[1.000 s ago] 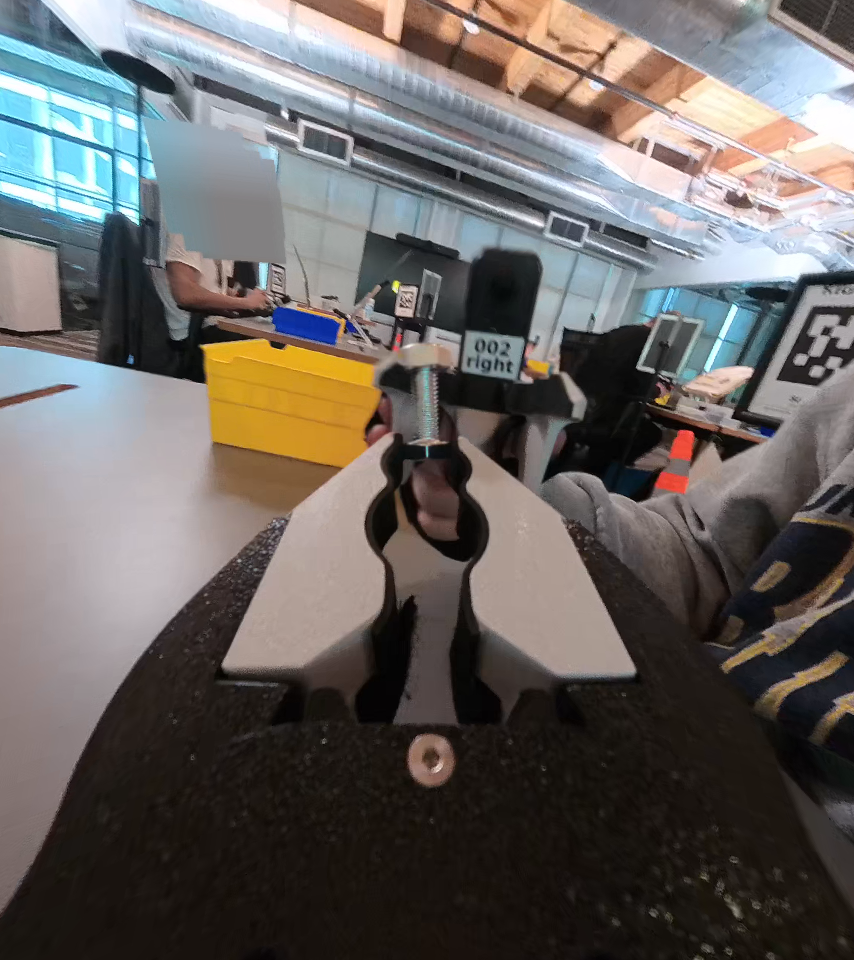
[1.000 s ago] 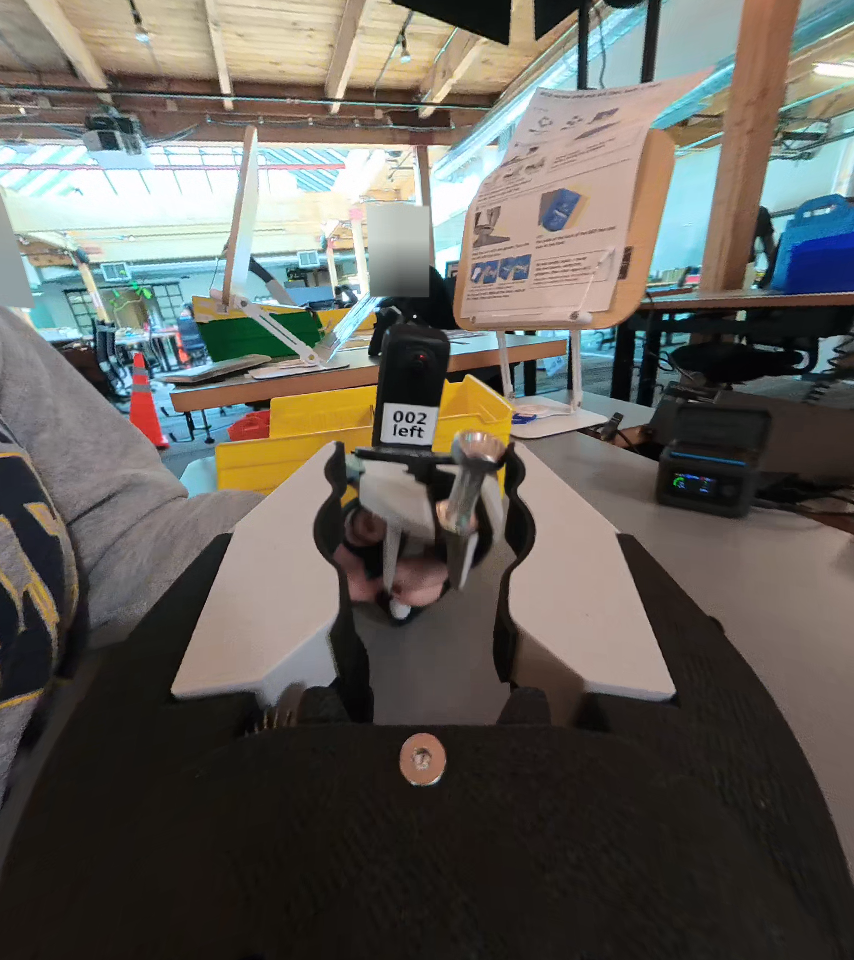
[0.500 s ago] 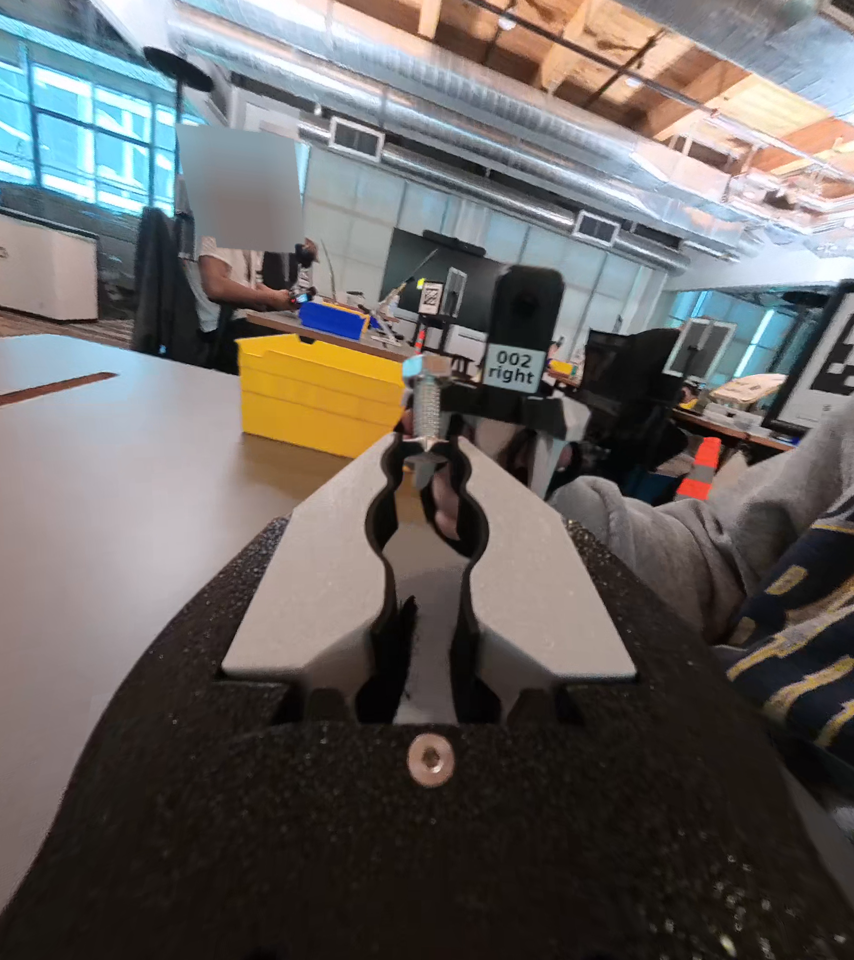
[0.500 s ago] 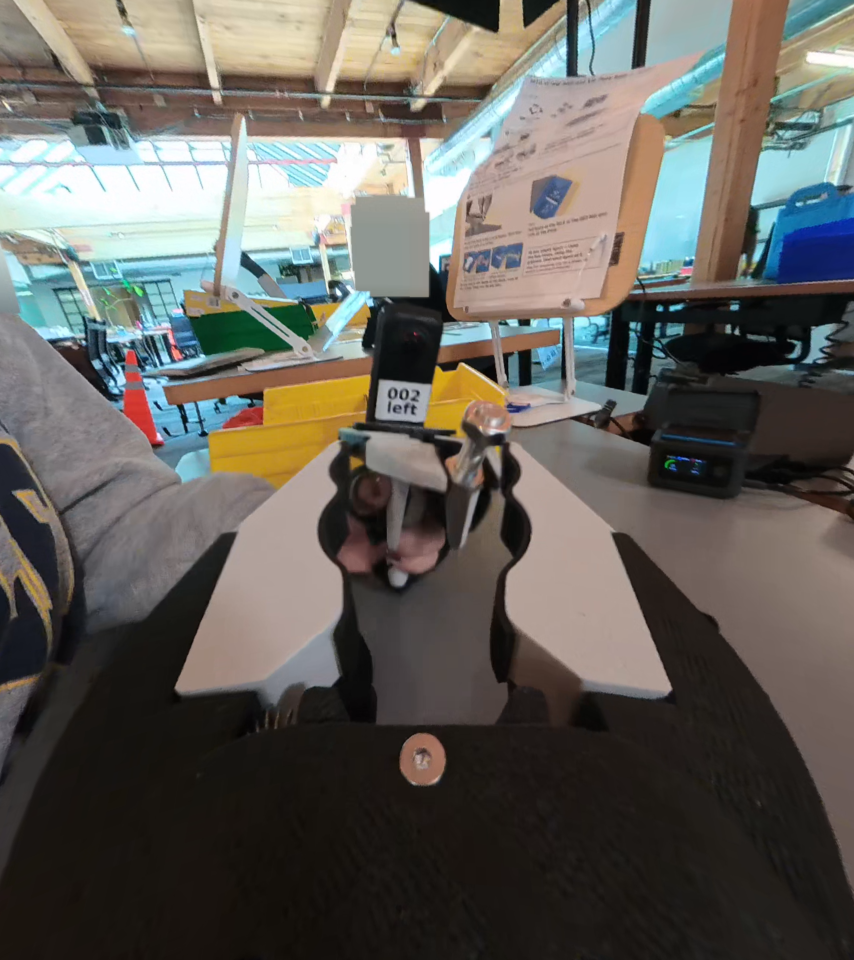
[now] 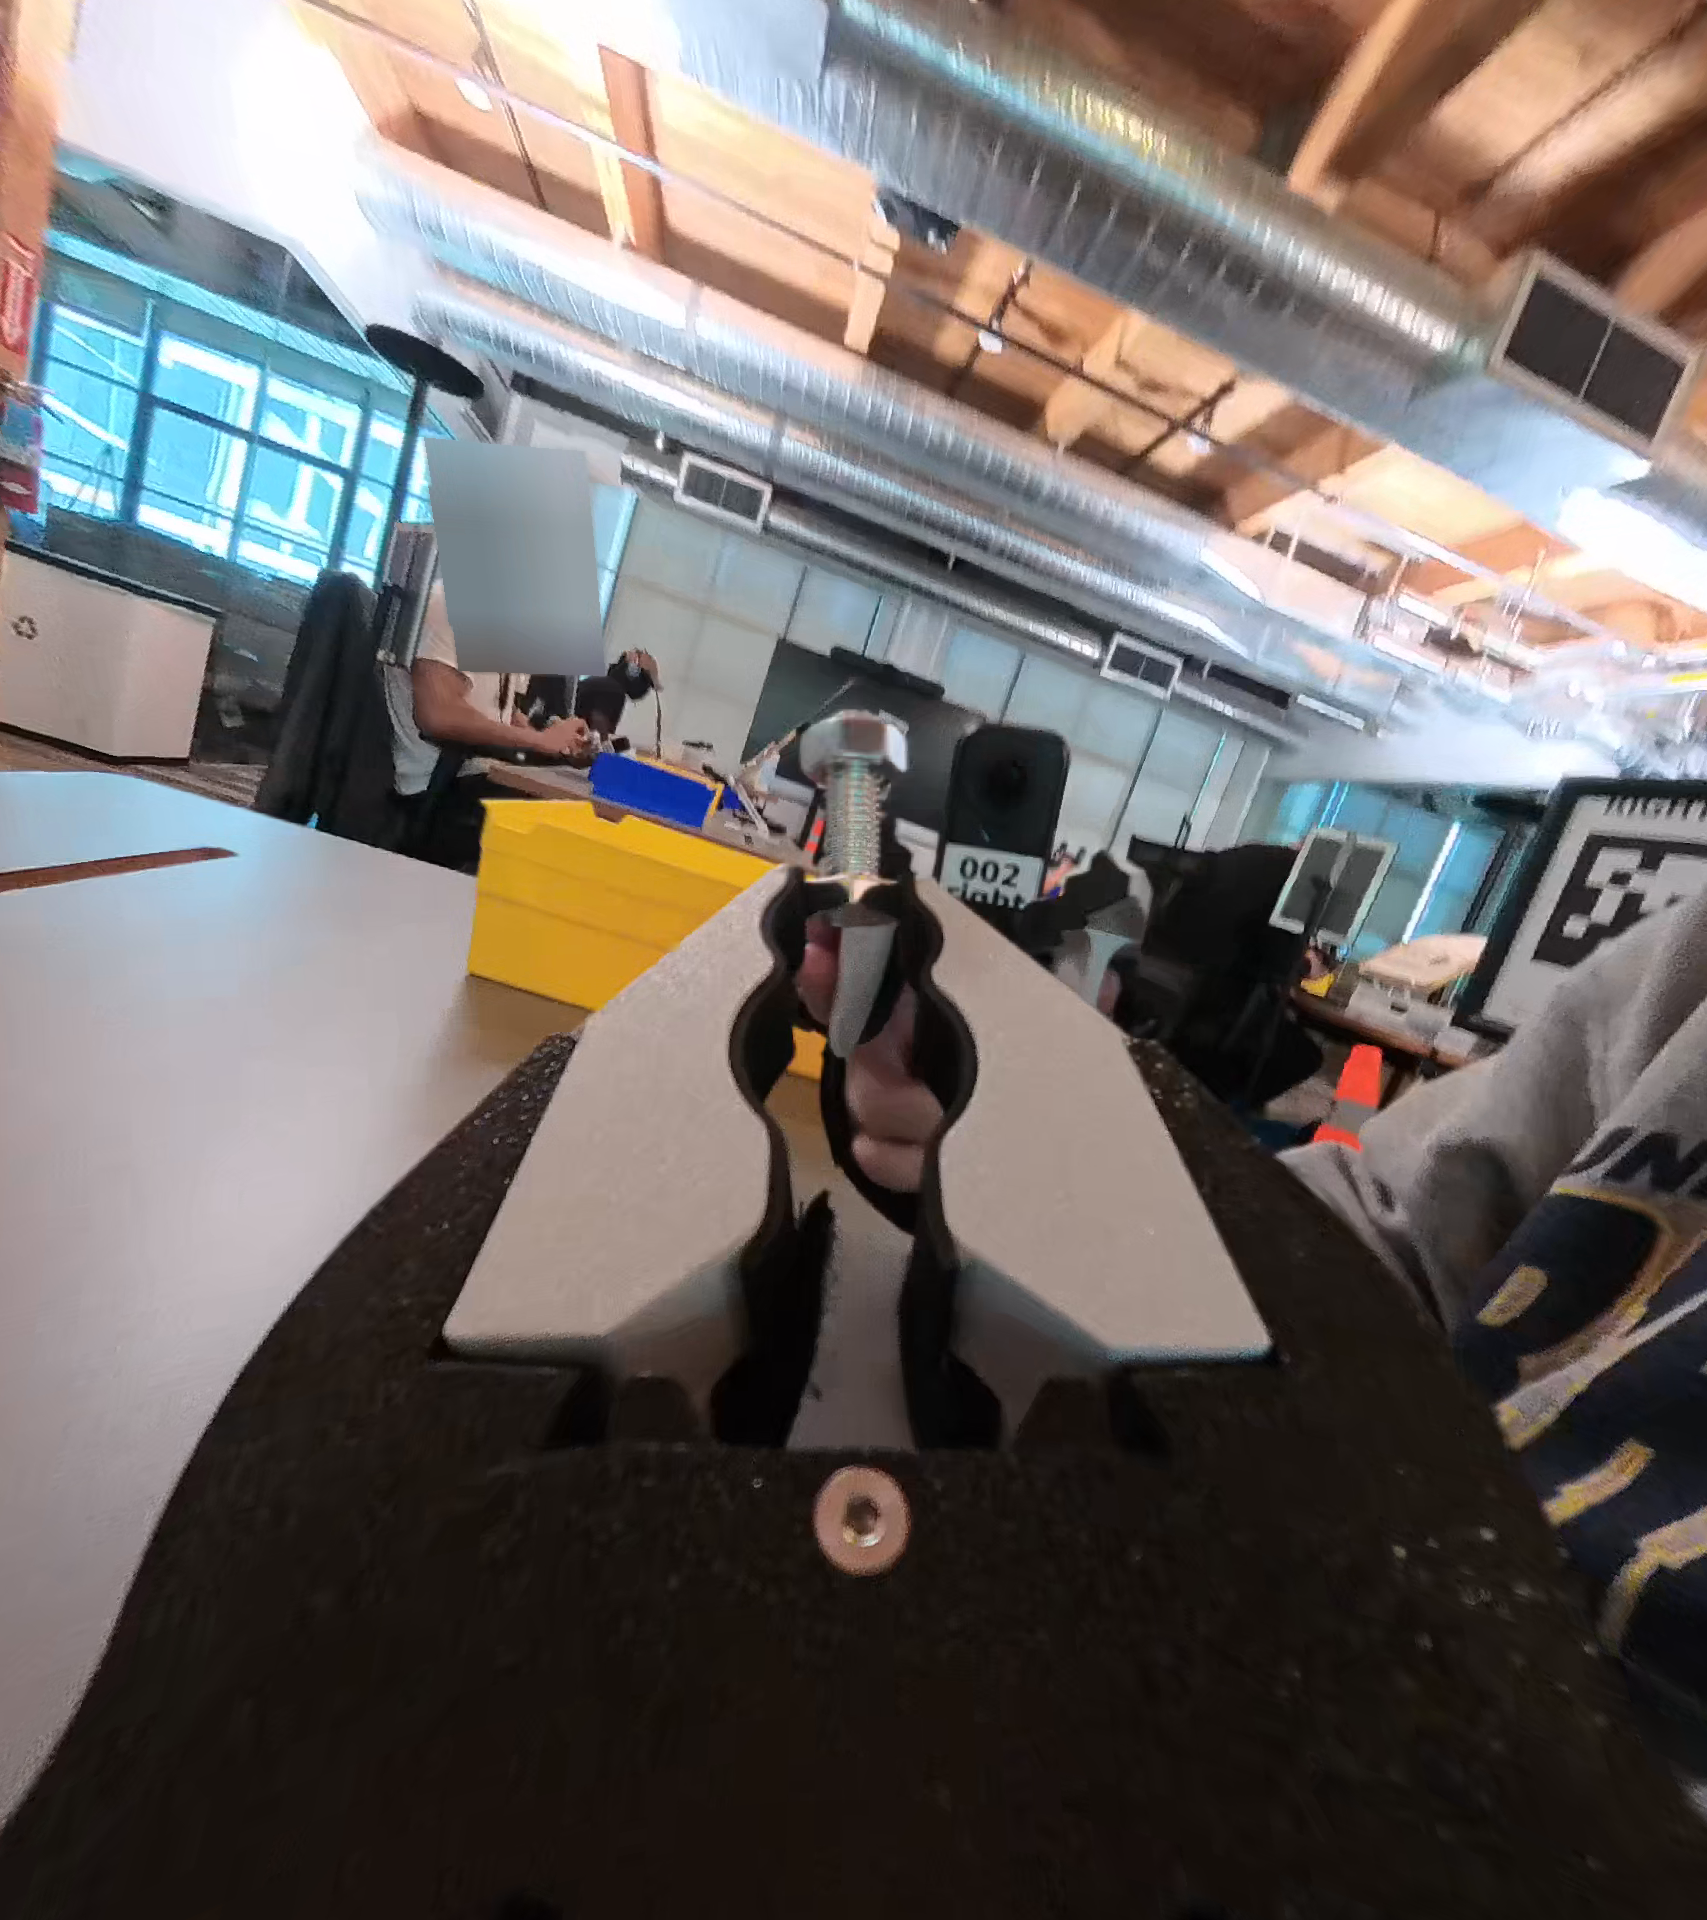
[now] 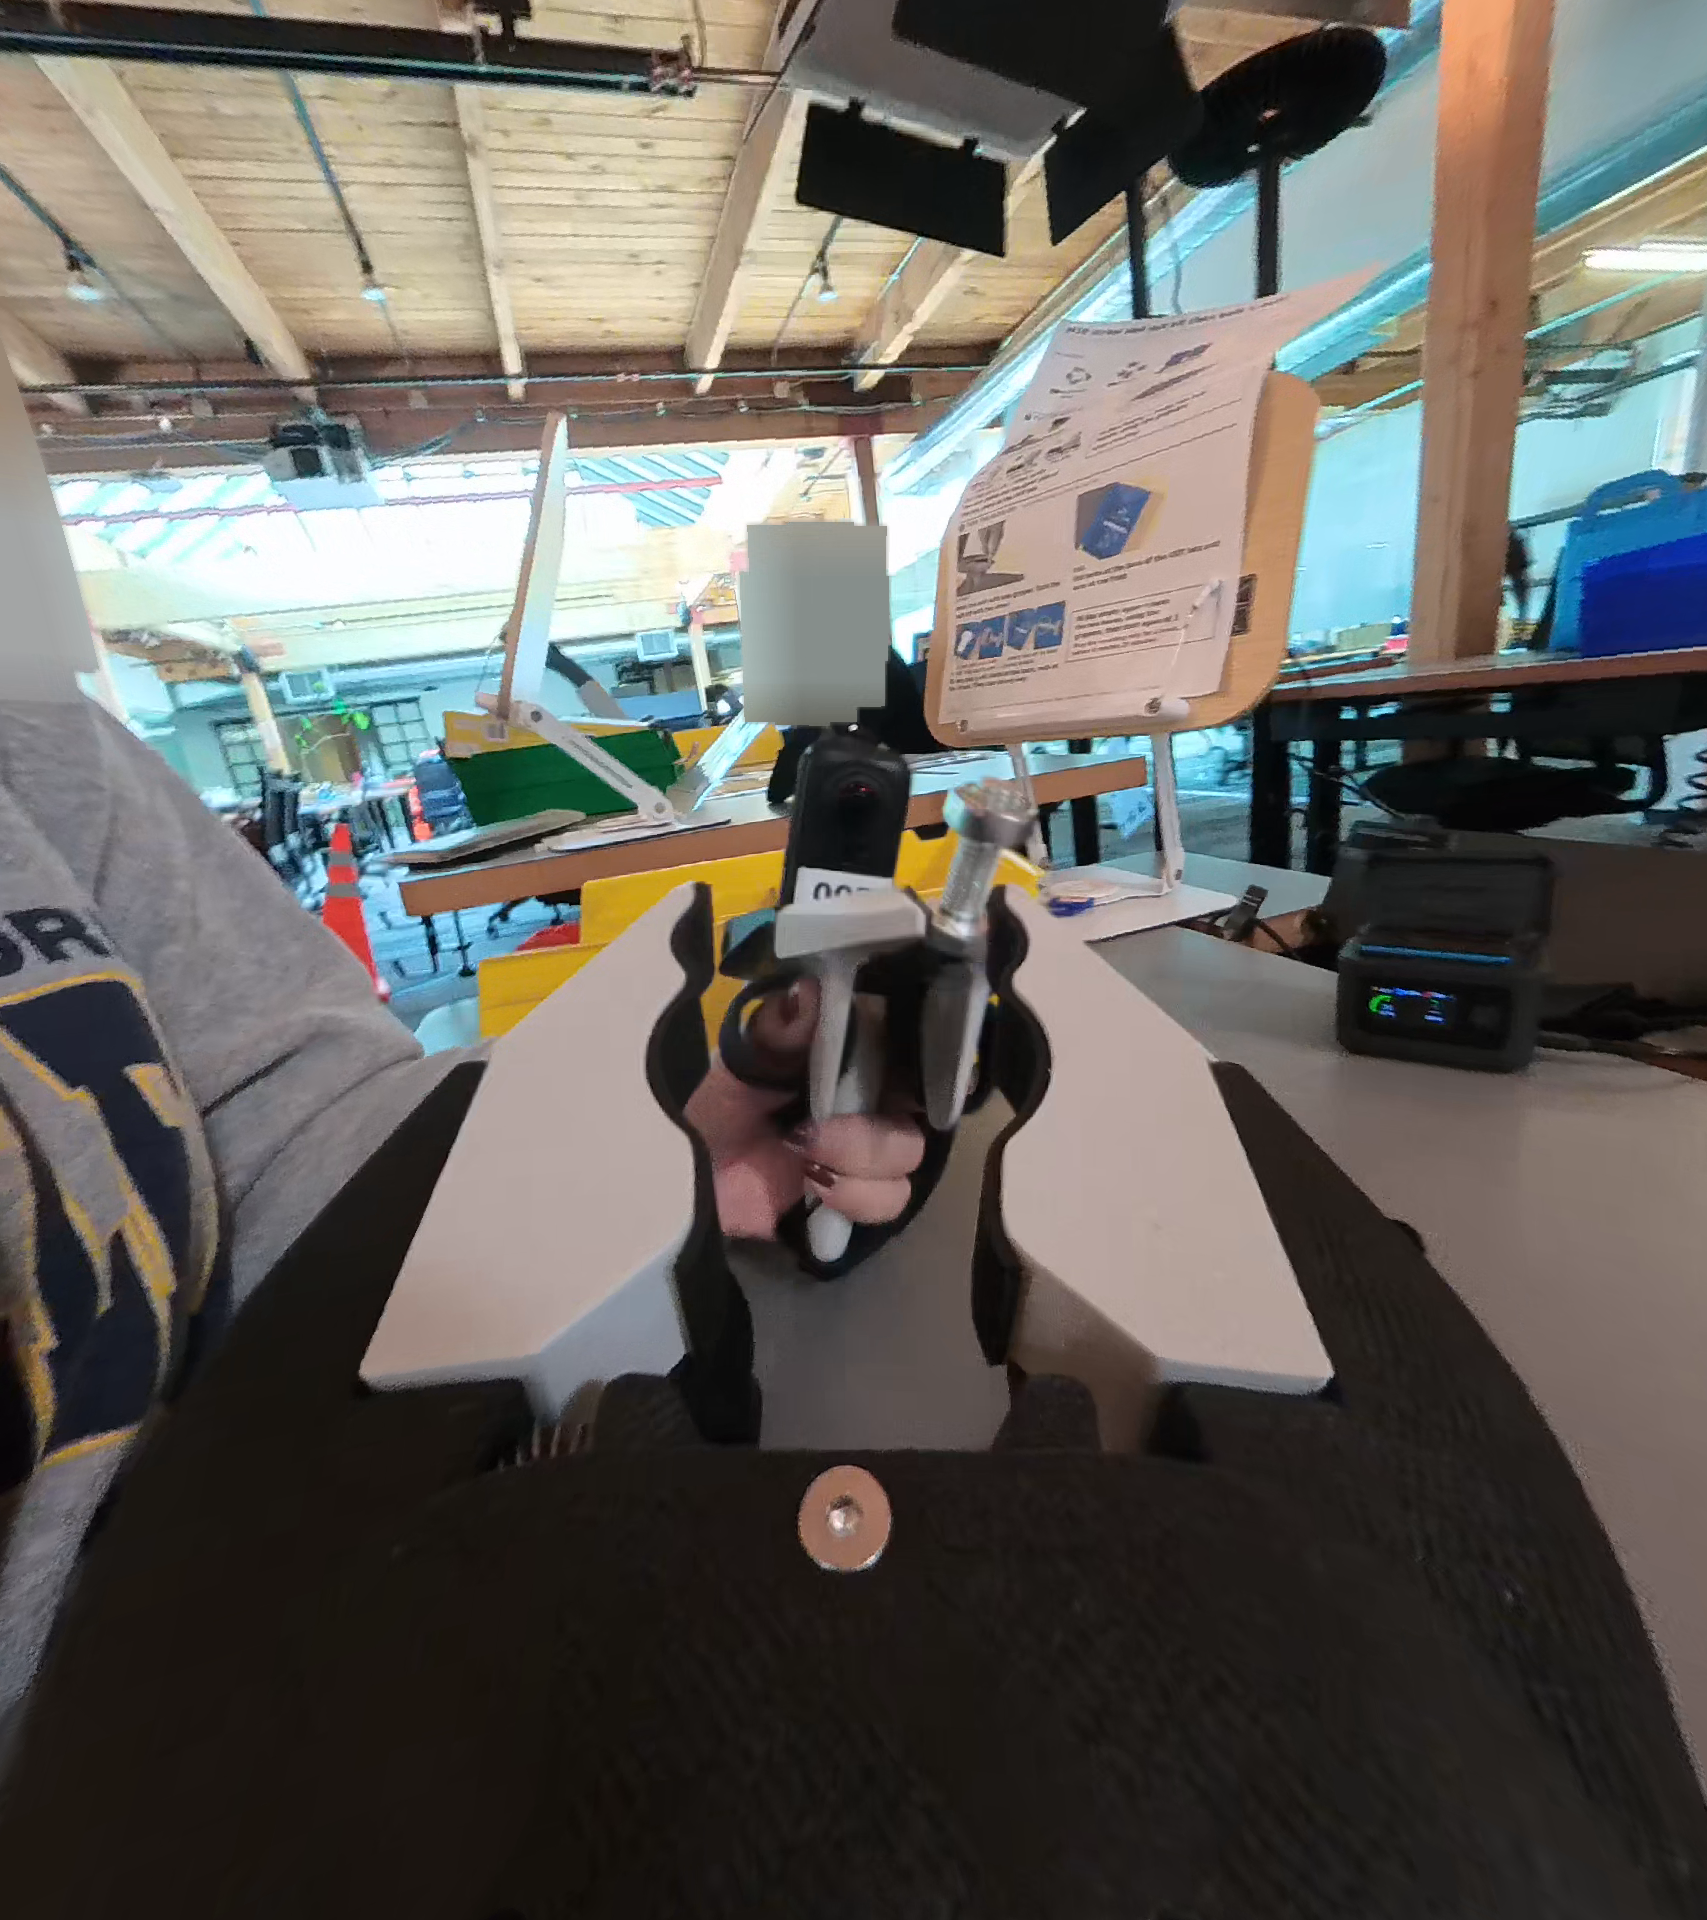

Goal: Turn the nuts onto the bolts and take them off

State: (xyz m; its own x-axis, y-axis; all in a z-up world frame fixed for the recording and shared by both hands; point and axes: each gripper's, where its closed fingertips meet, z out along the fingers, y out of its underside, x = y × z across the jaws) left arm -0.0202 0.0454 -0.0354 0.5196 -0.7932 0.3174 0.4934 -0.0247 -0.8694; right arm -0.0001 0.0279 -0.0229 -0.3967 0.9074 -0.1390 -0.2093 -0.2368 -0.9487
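Note:
A silver hex-head bolt (image 5: 851, 821) stands upright, head up, and my left gripper (image 5: 854, 902) is shut on its lower end. A shiny flare sits at the grip; I cannot tell if it is a nut. My right gripper (image 6: 854, 914) is open and empty, its jaws wide apart. In the right wrist view the left gripper (image 6: 890, 997) faces me close up, and the bolt (image 6: 974, 862) rises just beyond my right fingertip (image 6: 1020, 935). In the left wrist view the right gripper (image 5: 1010, 831) sits close behind the bolt, mostly hidden.
A yellow bin (image 5: 579, 904) stands on the grey table (image 5: 153, 1091) behind the grippers; it also shows in the right wrist view (image 6: 548, 977). A small black device with a screen (image 6: 1441, 987) and a paper stand (image 6: 1109, 561) are at the right. The holder's grey sweatshirt (image 5: 1607, 1091) fills the near side. Less than 4 cm separates the two grippers' tips.
Both grippers have tilted upward and come closer together. The left one still holds the bolt. The right one stays open and now sits lower behind the bolt.

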